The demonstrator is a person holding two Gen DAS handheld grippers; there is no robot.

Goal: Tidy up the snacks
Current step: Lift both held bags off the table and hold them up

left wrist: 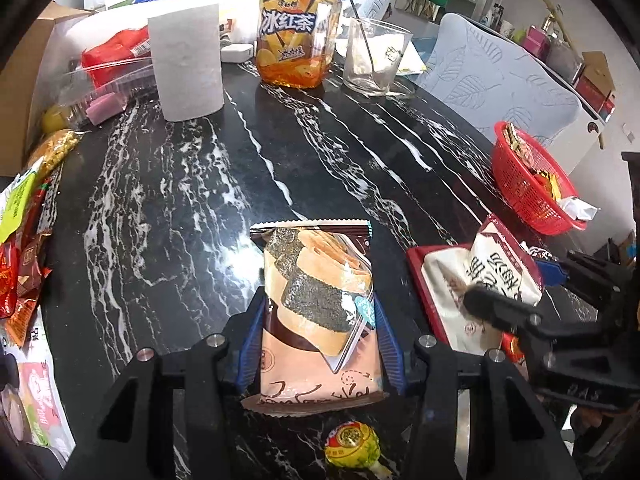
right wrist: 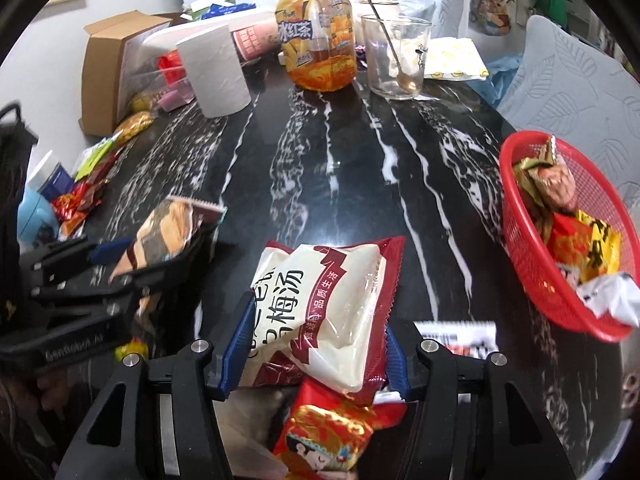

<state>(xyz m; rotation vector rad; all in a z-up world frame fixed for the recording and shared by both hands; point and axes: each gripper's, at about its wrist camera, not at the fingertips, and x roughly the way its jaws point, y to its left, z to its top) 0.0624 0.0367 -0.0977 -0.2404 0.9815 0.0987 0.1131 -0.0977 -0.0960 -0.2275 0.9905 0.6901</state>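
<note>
My left tool (left wrist: pixel 318 344) is clamped on a brown and pink rice-cracker packet (left wrist: pixel 316 308), its blue pads pressed against both long edges. The packet points away from me over the black, white-veined counter (left wrist: pixel 224 184). Just under the packet's near end lies a small round yellow-green sweet (left wrist: pixel 352 446).

My right tool (right wrist: pixel 316 344) grips a white and dark red sour-plum drink packet (right wrist: pixel 328 304) the same way, held clear of the counter. Below it, nearer me, sits a red and gold snack packet (right wrist: pixel 328 436).

I take the red basket (right wrist: pixel 532 264) as landmark. It stands at the counter's right edge, already holding several wrapped snacks. The plum packet is to its left, the cracker packet further left again. Far beyond the basket stand an iced-tea bottle (right wrist: pixel 318 46), a glass with a spoon (right wrist: pixel 396 56) and a paper roll (right wrist: pixel 218 72).
</note>
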